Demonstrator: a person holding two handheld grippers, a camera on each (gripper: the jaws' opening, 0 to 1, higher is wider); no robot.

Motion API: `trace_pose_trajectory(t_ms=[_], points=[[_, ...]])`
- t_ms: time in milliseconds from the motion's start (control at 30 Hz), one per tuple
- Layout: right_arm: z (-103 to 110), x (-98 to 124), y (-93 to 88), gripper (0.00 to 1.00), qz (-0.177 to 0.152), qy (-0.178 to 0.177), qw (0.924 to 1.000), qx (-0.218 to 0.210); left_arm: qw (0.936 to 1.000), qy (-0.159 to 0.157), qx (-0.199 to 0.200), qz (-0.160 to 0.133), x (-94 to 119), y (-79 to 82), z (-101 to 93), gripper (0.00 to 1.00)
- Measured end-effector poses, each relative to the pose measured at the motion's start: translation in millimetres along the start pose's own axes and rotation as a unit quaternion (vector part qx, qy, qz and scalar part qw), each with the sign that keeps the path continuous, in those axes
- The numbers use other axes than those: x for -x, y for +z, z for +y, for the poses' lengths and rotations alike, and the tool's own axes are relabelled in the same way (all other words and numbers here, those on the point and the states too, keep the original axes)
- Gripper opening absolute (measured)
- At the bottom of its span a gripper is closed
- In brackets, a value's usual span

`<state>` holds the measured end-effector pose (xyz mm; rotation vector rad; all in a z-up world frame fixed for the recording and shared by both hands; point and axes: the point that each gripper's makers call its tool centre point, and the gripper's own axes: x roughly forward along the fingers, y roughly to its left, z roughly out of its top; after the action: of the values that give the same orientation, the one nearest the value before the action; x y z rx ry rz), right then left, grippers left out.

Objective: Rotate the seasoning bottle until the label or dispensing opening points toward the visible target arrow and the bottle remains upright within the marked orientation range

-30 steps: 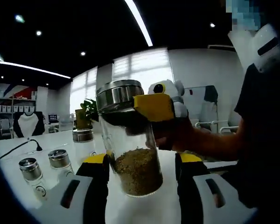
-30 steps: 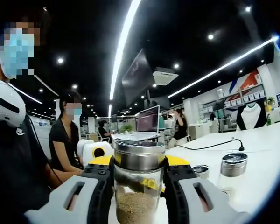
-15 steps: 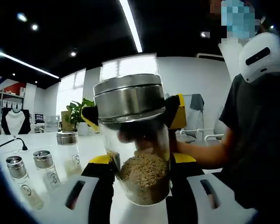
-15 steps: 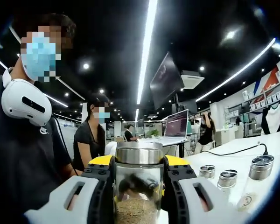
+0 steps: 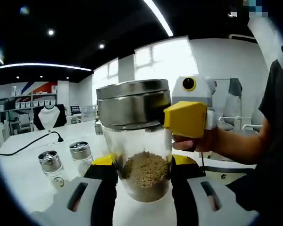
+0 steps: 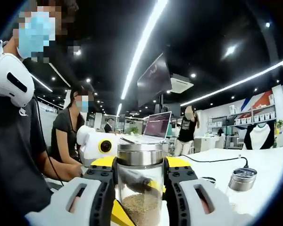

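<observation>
Gripping seasoning bottle (image 5: 136, 141) upright: left tool (image 5: 144, 181) at glass body, right tool (image 6: 139, 188) closed below cap.

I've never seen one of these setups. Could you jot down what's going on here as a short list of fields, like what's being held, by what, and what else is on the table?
held thing: seasoning bottle, clear glass with a steel cap, brown granules in the lower part
posture: upright, lifted off the white table
left claw: jaws closed on the bottle's lower body
right claw: jaws closed on the bottle just under the cap
also on table: two small shakers, black cable
target arrow: cannot tell
</observation>
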<state>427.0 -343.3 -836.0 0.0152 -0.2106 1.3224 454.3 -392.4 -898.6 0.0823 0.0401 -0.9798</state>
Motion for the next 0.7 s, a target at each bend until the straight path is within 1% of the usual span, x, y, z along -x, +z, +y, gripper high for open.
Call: trace_pose_trajectory(t_ms=[133, 200, 233, 300, 367, 433, 600, 700], points=[[-3.3, -4.4, -6.7, 0.37, 0.010, -0.013, 0.9999, 0.005, 0.9996, 0.022, 0.008, 0.017, 0.9, -6.0, 6.9, 0.46], [-6.9, -6.9, -9.2, 0.36, 0.017, -0.029, 0.9994, 0.013, 0.9989, 0.042, 0.013, 0.019, 2.2, -7.7, 13.9, 0.46], [-9.2, -8.3, -10.6, 0.36, 0.023, -0.040, 0.9987, 0.024, 0.9985, 0.049, 0.012, 0.020, 2.8, -8.1, 16.5, 0.46], [-11.7, -11.0, -13.2, 0.36, 0.036, -0.056, 0.9968, 0.045, 0.9975, 0.065, 0.003, 0.028, 4.1, -9.3, 22.0, 0.45], [-12.3, -13.9, -14.7, 0.37, 0.042, -0.065, 0.9954, 0.056, 0.9965, 0.077, -0.006, 0.032, 5.0, -9.7, 24.9, 0.45], [-13.5, -17.1, -16.6, 0.37, 0.049, -0.078, 0.9935, 0.067, 0.9946, 0.095, -0.021, 0.035, 6.5, -10.1, 29.9, 0.45], [-20.1, -22.5, -21.2, 0.37, 0.058, -0.111, 0.9903, 0.061, 0.9919, 0.117, -0.033, 0.038, 9.1, -11.7, 38.5, 0.45], [-24.5, -24.3, -23.1, 0.37, 0.054, -0.132, 0.9882, 0.056, 0.9899, 0.132, -0.037, 0.037, 11.0, -12.6, 44.3, 0.45]])
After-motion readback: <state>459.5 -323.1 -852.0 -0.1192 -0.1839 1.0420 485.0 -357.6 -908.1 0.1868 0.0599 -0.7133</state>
